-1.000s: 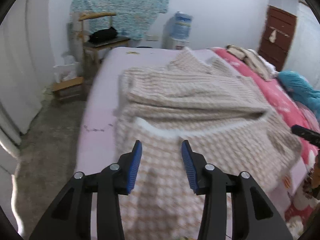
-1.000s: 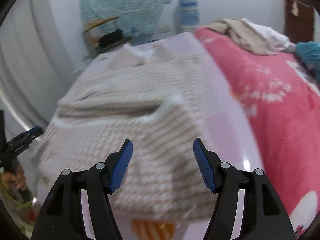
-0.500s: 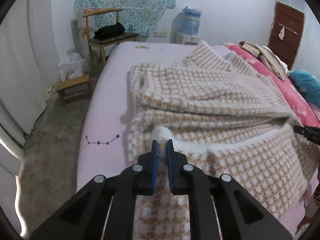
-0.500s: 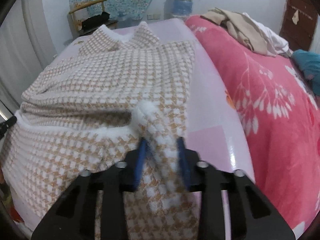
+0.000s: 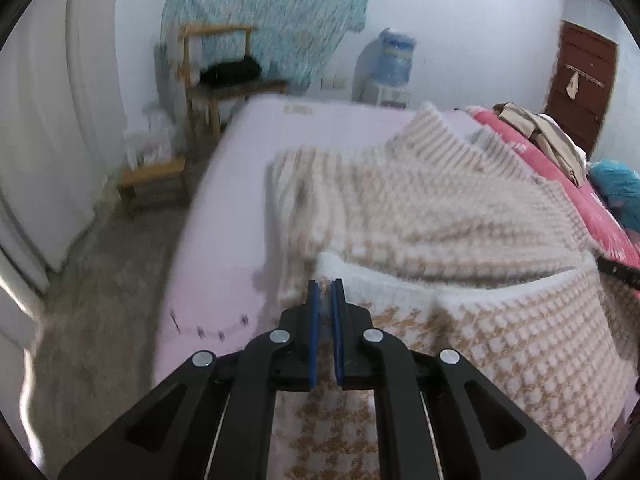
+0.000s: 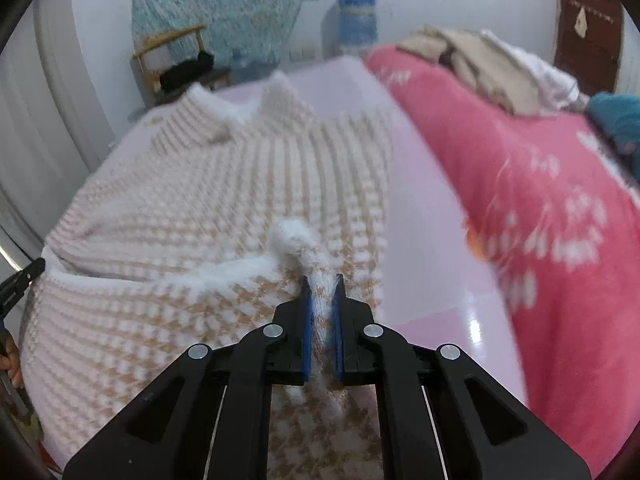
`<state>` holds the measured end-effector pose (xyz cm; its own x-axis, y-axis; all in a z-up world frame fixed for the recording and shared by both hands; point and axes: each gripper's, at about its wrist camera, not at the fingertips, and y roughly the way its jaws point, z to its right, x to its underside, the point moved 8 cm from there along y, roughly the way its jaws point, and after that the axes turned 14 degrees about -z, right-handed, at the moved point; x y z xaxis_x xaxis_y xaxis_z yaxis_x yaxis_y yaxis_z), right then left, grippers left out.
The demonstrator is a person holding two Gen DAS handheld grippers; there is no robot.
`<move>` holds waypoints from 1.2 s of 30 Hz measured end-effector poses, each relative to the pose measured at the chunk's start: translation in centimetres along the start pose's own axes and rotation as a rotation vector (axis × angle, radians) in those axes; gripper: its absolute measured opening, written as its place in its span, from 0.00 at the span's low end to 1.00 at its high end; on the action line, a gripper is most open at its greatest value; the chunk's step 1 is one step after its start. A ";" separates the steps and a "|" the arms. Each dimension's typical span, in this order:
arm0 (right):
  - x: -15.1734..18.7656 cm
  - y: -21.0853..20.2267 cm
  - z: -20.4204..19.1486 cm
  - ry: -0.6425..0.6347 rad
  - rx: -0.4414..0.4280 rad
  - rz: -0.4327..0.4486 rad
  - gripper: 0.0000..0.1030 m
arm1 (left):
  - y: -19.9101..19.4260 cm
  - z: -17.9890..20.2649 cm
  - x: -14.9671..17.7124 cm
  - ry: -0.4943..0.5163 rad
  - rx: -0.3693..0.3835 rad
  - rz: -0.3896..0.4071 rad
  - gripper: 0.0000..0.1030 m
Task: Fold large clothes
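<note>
Ahead of both your claws the bed point(image 5: 224, 216) carries the houndstooth sweater point(image 5: 460, 216), its collar at the far end. Your left claw point(image 5: 324, 286) is clamped on the sweater's white hem at its left corner; your right claw point(image 6: 321, 282) pinches the hem's right corner, bunched upward.

Black linkage claws point(image 5: 324, 286) point(image 6: 320, 280), blue finger pads, silver pivot screws

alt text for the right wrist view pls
The right claw is shut on the white hem of a tan-and-white knitted sweater spread on a lilac bed, with a pink floral blanket to its right.
</note>
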<state>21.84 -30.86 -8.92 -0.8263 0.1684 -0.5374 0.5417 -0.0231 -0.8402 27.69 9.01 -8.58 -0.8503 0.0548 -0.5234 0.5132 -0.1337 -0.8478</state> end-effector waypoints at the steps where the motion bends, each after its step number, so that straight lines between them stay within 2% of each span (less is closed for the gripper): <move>1: 0.0 0.2 0.1 -0.001 -0.001 0.005 0.09 | -0.1 -0.1 0.1 -0.001 0.000 0.009 0.07; 3: -0.1 0.1 0.2 -0.001 -0.001 0.002 0.09 | -0.1 -0.1 0.3 0.004 -0.013 0.016 0.09; 4: -0.1 0.1 0.1 0.001 -0.001 0.003 0.13 | 0.0 -0.1 0.3 0.004 -0.018 0.014 0.10; 8: 0.2 -1.6 0.2 0.015 -0.003 0.023 0.57 | -0.3 -0.1 0.3 -0.002 -0.009 -0.005 0.16; 11: 0.9 -4.9 -0.4 -0.001 -0.040 0.090 0.61 | -2.5 -0.6 0.0 -0.012 -0.020 0.036 0.24; 14: 2.5 -8.0 -1.5 -0.042 -0.063 0.120 0.61 | -5.4 -0.6 0.0 -0.021 0.007 0.091 0.27; 17: 4.6 -10.0 -3.3 -0.104 -0.101 0.122 0.61 | -8.9 1.3 0.9 0.016 0.128 0.135 0.30; 18: 5.3 -10.3 -4.0 -0.123 -0.122 0.116 0.61 | -9.9 3.0 1.9 0.057 0.202 0.121 0.30; 20: 6.8 -10.5 -5.6 -0.162 -0.175 0.087 0.59 | -10.4 5.3 3.7 0.116 0.272 0.085 0.30; 21: 7.9 -10.5 -6.9 -0.193 -0.205 0.064 0.53 | -10.4 7.2 5.3 0.162 0.329 0.043 0.30; 23: 9.9 -9.9 -9.2 -0.252 -0.233 0.025 0.46 | -9.6 9.7 7.7 0.224 0.381 -0.028 0.30; 26: 11.6 -8.1 -11.1 -0.300 -0.232 -0.031 0.37 | -6.8 12.0 11.2 0.277 0.349 -0.137 0.30; 27: 12.1 -6.8 -11.4 -0.306 -0.204 -0.058 0.34 | -5.5 12.1 11.9 0.273 0.326 -0.168 0.32; 29: 12.8 -4.2 -11.5 -0.322 -0.125 -0.110 0.34 | -4.9 12.1 11.8 0.252 0.340 -0.157 0.33; 30: 12.7 -4.0 -11.7 -0.321 -0.126 -0.088 0.36 | -4.7 12.1 11.6 0.243 0.343 -0.161 0.33; 34: 12.4 -4.3 -11.5 -0.285 -0.146 -0.114 0.35 | -4.9 12.0 11.4 0.243 0.327 -0.153 0.33; 36: 12.3 -6.0 -11.8 -0.305 -0.135 -0.087 0.34 | -6.1 12.3 10.8 0.259 0.320 -0.118 0.33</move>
<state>10.26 -17.00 -9.67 -0.8674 -0.1388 -0.4779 0.4657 0.1123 -0.8778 13.88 -1.78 -8.00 -0.8227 0.3297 -0.4631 0.3174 -0.4095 -0.8553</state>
